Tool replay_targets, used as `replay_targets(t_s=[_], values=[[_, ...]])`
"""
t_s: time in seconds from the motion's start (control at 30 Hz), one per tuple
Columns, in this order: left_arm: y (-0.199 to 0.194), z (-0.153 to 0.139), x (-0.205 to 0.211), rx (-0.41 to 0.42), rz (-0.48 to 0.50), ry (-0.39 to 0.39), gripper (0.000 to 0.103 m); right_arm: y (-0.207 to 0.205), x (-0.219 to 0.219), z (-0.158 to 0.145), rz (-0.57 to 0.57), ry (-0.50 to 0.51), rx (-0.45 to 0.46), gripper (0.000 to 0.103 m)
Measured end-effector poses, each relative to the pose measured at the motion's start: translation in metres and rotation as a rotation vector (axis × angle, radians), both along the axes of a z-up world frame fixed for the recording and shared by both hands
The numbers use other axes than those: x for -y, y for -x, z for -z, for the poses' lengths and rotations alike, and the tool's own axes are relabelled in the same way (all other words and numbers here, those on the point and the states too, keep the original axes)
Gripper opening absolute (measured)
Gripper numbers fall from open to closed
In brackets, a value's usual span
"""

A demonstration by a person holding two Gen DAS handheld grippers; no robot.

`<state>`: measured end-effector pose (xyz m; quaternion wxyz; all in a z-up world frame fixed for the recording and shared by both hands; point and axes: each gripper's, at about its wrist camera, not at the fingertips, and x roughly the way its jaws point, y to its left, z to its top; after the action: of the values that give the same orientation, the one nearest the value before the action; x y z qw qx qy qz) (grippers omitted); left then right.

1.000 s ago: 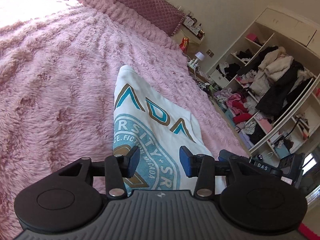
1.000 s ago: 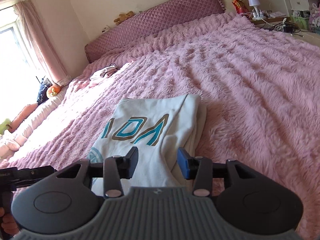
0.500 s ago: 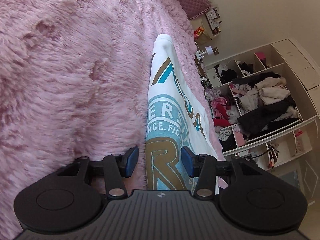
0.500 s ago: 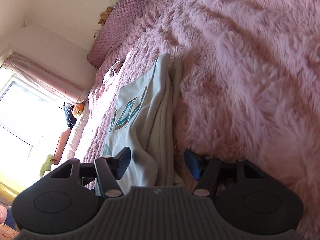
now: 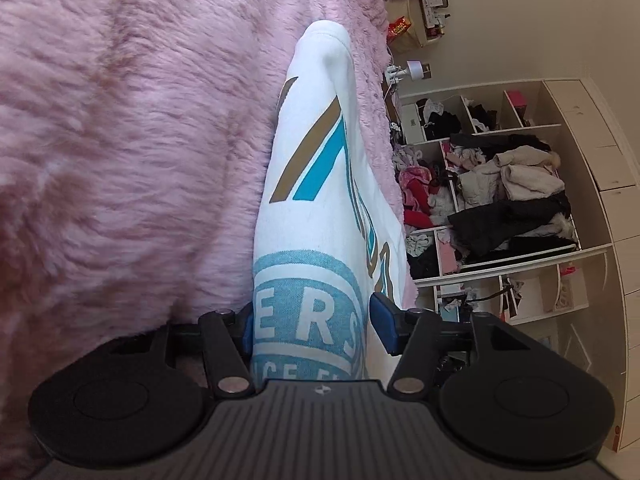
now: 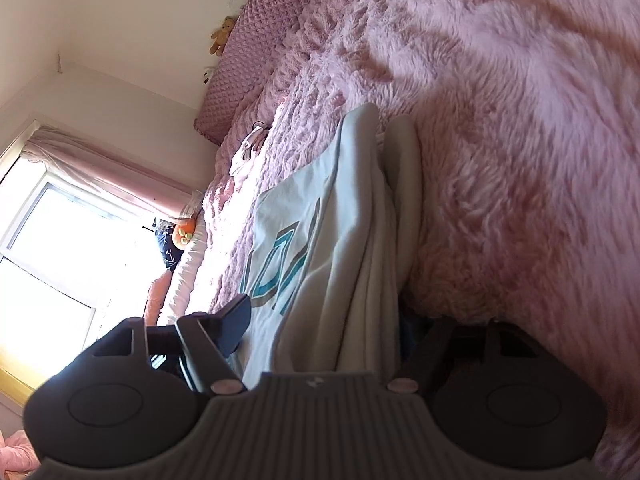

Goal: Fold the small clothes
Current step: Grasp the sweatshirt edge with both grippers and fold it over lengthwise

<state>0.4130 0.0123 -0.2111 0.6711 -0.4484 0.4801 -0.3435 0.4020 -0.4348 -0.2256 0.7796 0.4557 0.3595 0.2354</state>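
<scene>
**Shirt partly folded; both grippers astride its near hem**

White cotton shirt with teal-and-tan print (image 5: pixel 320 184) lies on the fluffy pink bedspread (image 5: pixel 120 140), sides already turned in; crosswise fold outstanding, in my judgement; left gripper (image 5: pixel 310 330) and right gripper (image 6: pixel 320 320) both gape wide, cloth between the jaws, unclamped; cluttered white shelving (image 5: pixel 520 184) stands off the bed; nothing obstructs.

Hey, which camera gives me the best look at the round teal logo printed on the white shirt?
The left wrist view. The round teal logo sits right between the fingers of the left hand-held gripper, with the letters E, R, S readable. The right wrist view shows only the white shirt with its angular teal lettering; the round logo is out of sight there.
</scene>
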Motion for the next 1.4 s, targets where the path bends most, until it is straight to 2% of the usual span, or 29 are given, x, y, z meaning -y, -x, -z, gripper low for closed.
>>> replay_targets(t_s=[0.27, 0.33, 0.37, 0.43, 0.47, 0.57, 0.83, 0.97, 1.13, 1.27, 1.4], values=[[-0.016, 0.013, 0.011, -0.051, -0.009, 0.053, 0.065, -0.023, -0.01, 0.008, -0.014, -0.025, -0.015, 0.07], [-0.015, 0.011, 0.012, -0.046, -0.005, 0.043, 0.064, -0.023, -0.011, 0.006, -0.01, -0.006, -0.021, 0.066], [-0.014, 0.01, 0.012, -0.042, -0.004, 0.032, 0.062, -0.024, -0.013, 0.006, -0.008, 0.014, -0.027, 0.061], [-0.013, 0.006, 0.014, -0.033, -0.003, -0.033, 0.046, -0.026, -0.016, 0.003, -0.004, 0.063, -0.04, 0.052], [-0.012, 0.004, 0.015, -0.026, -0.005, -0.051, 0.043, -0.027, -0.017, 0.002, -0.003, 0.086, -0.048, 0.045], [-0.008, -0.002, 0.016, -0.01, -0.013, -0.085, 0.038, -0.027, -0.02, -0.002, 0.007, 0.134, -0.064, 0.037], [0.002, -0.024, 0.025, 0.022, -0.037, -0.186, 0.036, -0.025, -0.029, -0.019, 0.034, 0.219, -0.084, 0.029], [0.005, -0.037, 0.027, 0.031, -0.042, -0.207, 0.035, -0.018, -0.035, -0.035, 0.037, 0.277, -0.074, 0.026], [0.015, -0.061, 0.03, 0.078, -0.031, -0.215, 0.033, -0.01, -0.041, -0.055, 0.049, 0.3, -0.063, 0.024], [0.029, -0.084, 0.026, 0.123, -0.019, -0.241, 0.033, 0.003, -0.052, -0.081, 0.048, 0.303, -0.029, 0.022], [0.046, -0.112, 0.004, 0.154, -0.051, -0.233, 0.033, 0.017, -0.075, -0.114, 0.017, 0.337, 0.013, 0.022]])
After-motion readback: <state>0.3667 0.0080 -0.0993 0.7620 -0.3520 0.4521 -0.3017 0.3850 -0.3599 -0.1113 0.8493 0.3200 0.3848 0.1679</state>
